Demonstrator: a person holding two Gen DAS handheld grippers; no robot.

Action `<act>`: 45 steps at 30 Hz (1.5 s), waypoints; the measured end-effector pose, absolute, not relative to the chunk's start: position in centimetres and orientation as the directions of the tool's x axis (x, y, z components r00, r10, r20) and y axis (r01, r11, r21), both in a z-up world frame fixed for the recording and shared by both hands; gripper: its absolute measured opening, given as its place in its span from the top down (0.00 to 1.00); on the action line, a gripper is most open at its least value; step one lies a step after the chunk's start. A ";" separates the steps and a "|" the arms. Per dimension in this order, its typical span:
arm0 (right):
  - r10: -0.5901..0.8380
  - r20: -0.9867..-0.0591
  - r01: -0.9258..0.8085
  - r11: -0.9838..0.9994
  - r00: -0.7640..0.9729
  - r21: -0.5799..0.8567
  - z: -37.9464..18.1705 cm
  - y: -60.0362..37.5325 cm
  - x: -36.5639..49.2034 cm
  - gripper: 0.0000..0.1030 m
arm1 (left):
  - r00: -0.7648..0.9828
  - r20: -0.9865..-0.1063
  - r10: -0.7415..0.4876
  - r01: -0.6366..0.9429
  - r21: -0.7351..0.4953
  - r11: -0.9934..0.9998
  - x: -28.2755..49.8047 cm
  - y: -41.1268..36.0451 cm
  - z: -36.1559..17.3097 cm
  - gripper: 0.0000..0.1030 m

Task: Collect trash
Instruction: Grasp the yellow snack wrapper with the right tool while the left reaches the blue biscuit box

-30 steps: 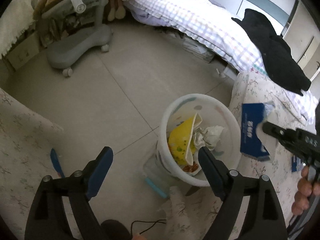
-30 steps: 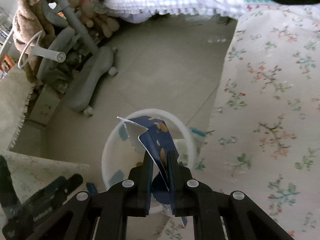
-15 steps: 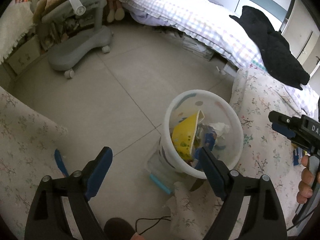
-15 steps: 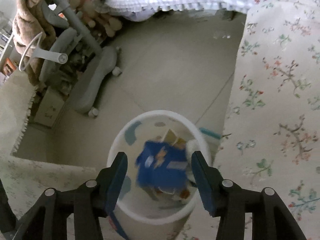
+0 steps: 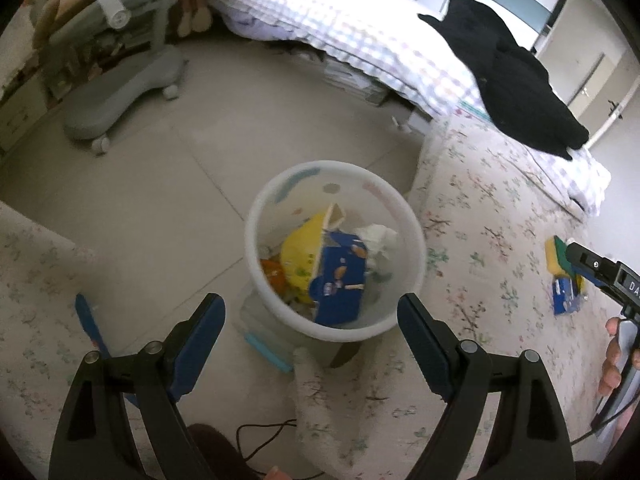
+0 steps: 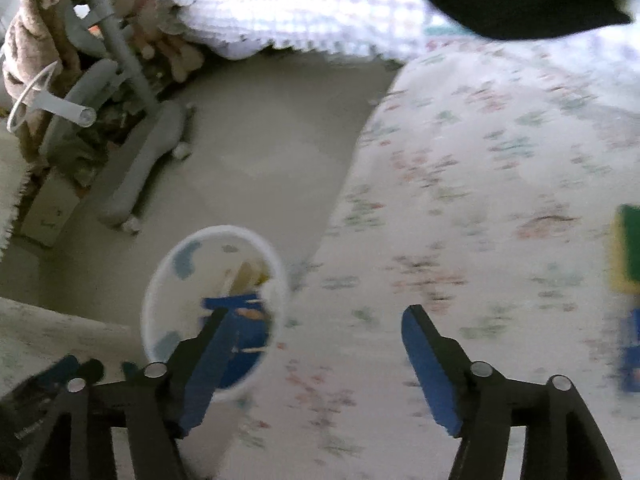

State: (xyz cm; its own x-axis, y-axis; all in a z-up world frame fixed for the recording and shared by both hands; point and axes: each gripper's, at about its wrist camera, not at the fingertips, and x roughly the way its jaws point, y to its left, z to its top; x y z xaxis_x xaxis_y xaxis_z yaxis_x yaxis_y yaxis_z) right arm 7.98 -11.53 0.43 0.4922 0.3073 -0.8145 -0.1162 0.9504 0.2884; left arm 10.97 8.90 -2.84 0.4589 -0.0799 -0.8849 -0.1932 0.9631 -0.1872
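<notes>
A white trash bin stands on the floor beside the floral bed sheet. In it lie a blue box, a yellow carton and crumpled white paper. My left gripper is open and empty, hovering just in front of the bin. My right gripper is open and empty over the sheet, to the right of the bin. A yellow-green sponge and a small blue packet lie on the sheet at the right; both show blurred in the right wrist view.
A grey chair base stands on the tiled floor at back left. A checked duvet with a black garment lies behind. A blue-handled item and a clear lidded container lie near the bin.
My right gripper opened and dropped the blue box into the bin, then swung right over the sheet. The left gripper stayed open while its view shifted right.
</notes>
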 end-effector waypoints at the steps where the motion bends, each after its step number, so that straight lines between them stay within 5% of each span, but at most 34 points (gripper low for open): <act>1: 0.289 -0.816 -0.111 0.956 0.500 0.270 0.6 -12.3 7.7 0.25 | 0.458 -0.885 -0.084 -0.187 -0.188 0.964 11.1 8.5 -2.8 0.13; 9: 0.135 -0.831 0.024 0.984 0.539 0.175 1.1 -20.9 6.4 0.22 | 0.454 -0.882 -0.122 -0.151 -0.211 0.966 12.5 4.7 -2.7 0.13; 22: -0.028 -0.854 0.418 0.880 0.520 0.226 -0.8 -35.0 6.5 0.22 | 0.424 -0.892 -0.155 -0.056 -0.197 0.979 15.9 -3.6 -4.1 0.13; 33: -0.024 -0.873 0.570 0.766 0.488 0.297 -4.7 -40.9 7.9 0.23 | 0.385 -0.899 -0.208 0.033 -0.212 0.977 17.2 -9.8 -5.5 0.13; 36: -0.038 -0.878 0.560 0.783 0.477 0.270 -5.0 -41.1 8.0 0.41 | 0.368 -0.896 -0.250 0.087 -0.234 0.968 17.4 -12.2 -5.5 0.13; 38: -0.045 -0.880 0.543 0.802 0.472 0.251 -4.8 -41.3 8.0 0.68 | 0.361 -0.891 -0.274 0.135 -0.241 0.961 17.5 -14.1 -5.4 0.13; 41: -0.008 -0.880 0.511 0.816 0.476 0.269 -4.7 -42.1 7.3 0.84 | 0.345 -0.888 -0.303 0.200 -0.246 0.948 17.7 -16.9 -5.3 0.13; 45: -0.013 -0.876 0.478 0.842 0.483 0.251 -3.4 -43.5 5.3 0.86 | 0.308 -0.895 -0.322 0.262 -0.245 0.933 17.7 -21.0 -5.5 0.13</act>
State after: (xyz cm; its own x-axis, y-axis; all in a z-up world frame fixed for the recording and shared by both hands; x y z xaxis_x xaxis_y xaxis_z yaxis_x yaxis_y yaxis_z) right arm 5.34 -43.50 -3.35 0.4829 -0.0131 -0.8756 0.4776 0.8420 0.2509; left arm 17.66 -21.01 -5.52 0.3084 -0.3216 -0.8953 0.2618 0.9335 -0.2451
